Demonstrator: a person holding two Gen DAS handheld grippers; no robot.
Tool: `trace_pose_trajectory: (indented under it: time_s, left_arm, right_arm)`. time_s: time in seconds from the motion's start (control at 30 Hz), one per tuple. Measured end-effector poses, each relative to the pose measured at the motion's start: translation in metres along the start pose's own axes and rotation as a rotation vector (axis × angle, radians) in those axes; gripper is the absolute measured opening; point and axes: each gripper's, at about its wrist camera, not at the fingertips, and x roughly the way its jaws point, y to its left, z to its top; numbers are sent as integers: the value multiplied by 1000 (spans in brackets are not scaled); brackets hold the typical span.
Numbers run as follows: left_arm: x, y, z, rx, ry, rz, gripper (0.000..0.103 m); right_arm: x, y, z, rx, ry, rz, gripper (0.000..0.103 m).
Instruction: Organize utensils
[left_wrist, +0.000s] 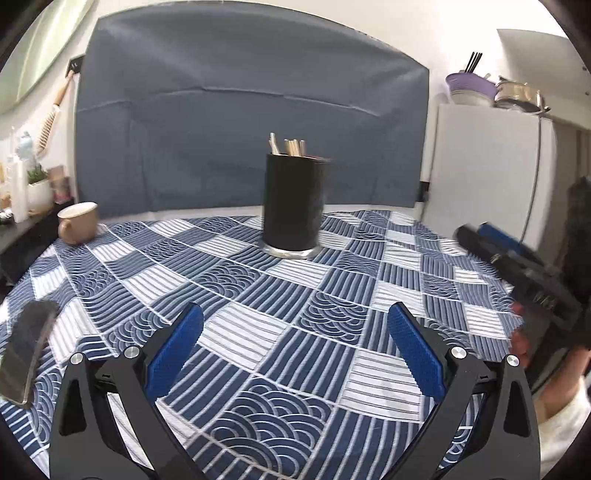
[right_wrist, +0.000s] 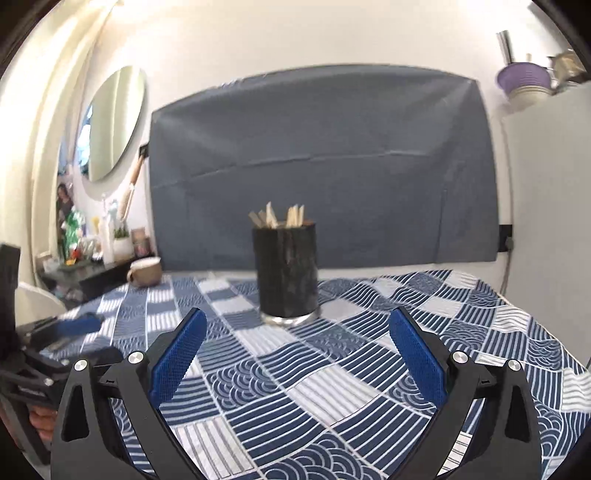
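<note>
A black cylindrical utensil holder (left_wrist: 293, 201) (right_wrist: 286, 271) stands upright on the far middle of the blue patterned tablecloth (left_wrist: 258, 295) (right_wrist: 332, 362), with several light utensil handles (left_wrist: 290, 146) (right_wrist: 280, 216) sticking out of its top. My left gripper (left_wrist: 295, 345) is open above the near part of the cloth, nothing between its blue pads. My right gripper (right_wrist: 297, 347) is open too, empty, well short of the holder. In the left wrist view the right gripper (left_wrist: 476, 236) shows blurred at the right edge, held by a hand (left_wrist: 521, 343). The left gripper (right_wrist: 70, 330) appears at the left of the right wrist view.
A tan mug (left_wrist: 78, 222) (right_wrist: 145, 272) sits at the far left of the table. A dark phone (left_wrist: 27, 350) lies near the left edge. A grey cloth (left_wrist: 251, 122) hangs behind. A side shelf (right_wrist: 92, 269) with bottles is at left, a white fridge (left_wrist: 487, 166) at right.
</note>
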Motion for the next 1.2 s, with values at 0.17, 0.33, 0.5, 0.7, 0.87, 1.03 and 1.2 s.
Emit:
trace_pose_trajectory:
  time_s: [0.17, 0.33, 0.5, 0.7, 0.87, 1.03, 1.2]
  left_arm:
    - [-2, -4, 7, 17, -26, -7, 97]
    - [5, -16, 11, 89, -40, 61, 97]
    - [4, -28, 9, 150, -44, 48, 97]
    - [7, -41, 6, 221, -44, 94, 97]
    - [9, -38, 7, 194, -30, 63, 97]
    - [9, -18, 9, 89, -26, 53, 97]
    - [7, -17, 8, 80, -37, 54, 97]
  right_arm:
    - [6, 10, -2, -48, 30, -23, 95]
    - [8, 13, -3, -67, 44, 19, 95]
    - [10, 14, -2, -68, 59, 30, 95]
    - [11, 14, -3, -68, 65, 45, 95]
    - [12, 13, -2, -66, 68, 47, 95]
    - [12, 13, -2, -66, 68, 46, 95]
    - [13, 14, -2, -66, 67, 47, 95]
